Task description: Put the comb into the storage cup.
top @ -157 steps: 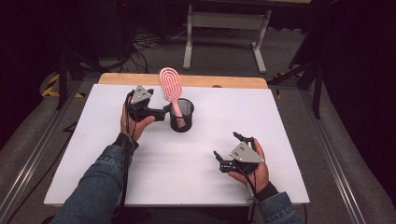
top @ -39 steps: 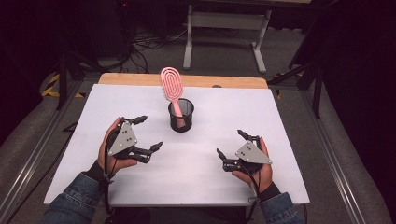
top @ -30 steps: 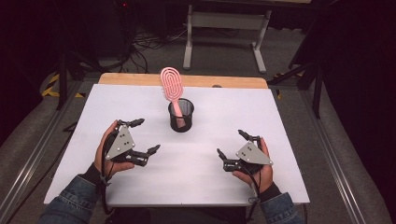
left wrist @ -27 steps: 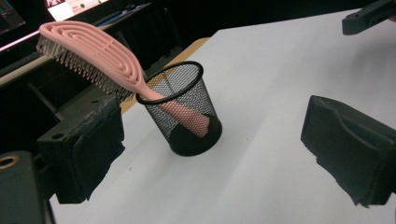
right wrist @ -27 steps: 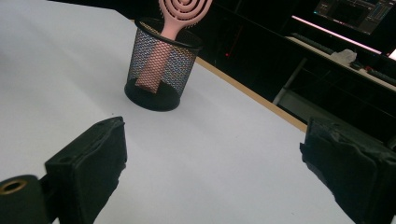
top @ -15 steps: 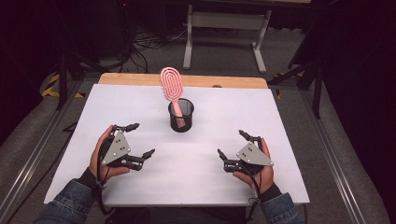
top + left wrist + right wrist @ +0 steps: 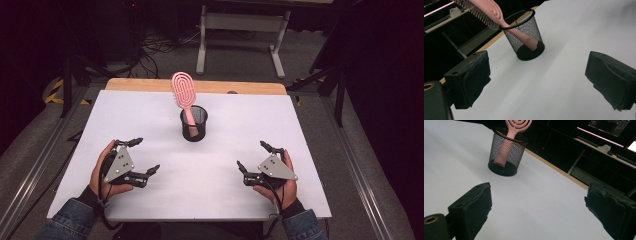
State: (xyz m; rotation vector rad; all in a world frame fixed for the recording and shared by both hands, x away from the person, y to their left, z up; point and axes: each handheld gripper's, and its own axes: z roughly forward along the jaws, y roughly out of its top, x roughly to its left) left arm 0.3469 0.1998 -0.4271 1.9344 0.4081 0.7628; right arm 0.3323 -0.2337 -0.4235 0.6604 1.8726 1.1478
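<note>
The pink hairbrush [image 7: 183,95] stands handle-down in the black mesh cup [image 7: 193,123], well apart from both tools, its oval head leaning out over the cup's rim toward the far left of the desk [image 7: 150,112]. The left hand-held gripper [image 7: 140,156] rests low over the near left part of the desk, its jaws spread wide with nothing between them; in the left gripper view the two black pads [image 7: 469,75] frame bare white surface, and beyond them the cup [image 7: 524,35] shows with the brush's pink handle [image 7: 524,37] slanting down inside the mesh and the bristled head sticking out past the rim. The right hand-held gripper [image 7: 251,157] sits over the near right part of the desk, also gaping and empty. In the right gripper view the cup [image 7: 505,151] stands ahead on the left, the brush [image 7: 517,125] rising out of it. Each tool is held in one of the person's hands, denim sleeves [image 7: 70,225] showing at the near edge. Behind the white top runs a wooden edge [image 7: 240,87], and past it a dark floor with cables and a grey stand [image 7: 240,30].
</note>
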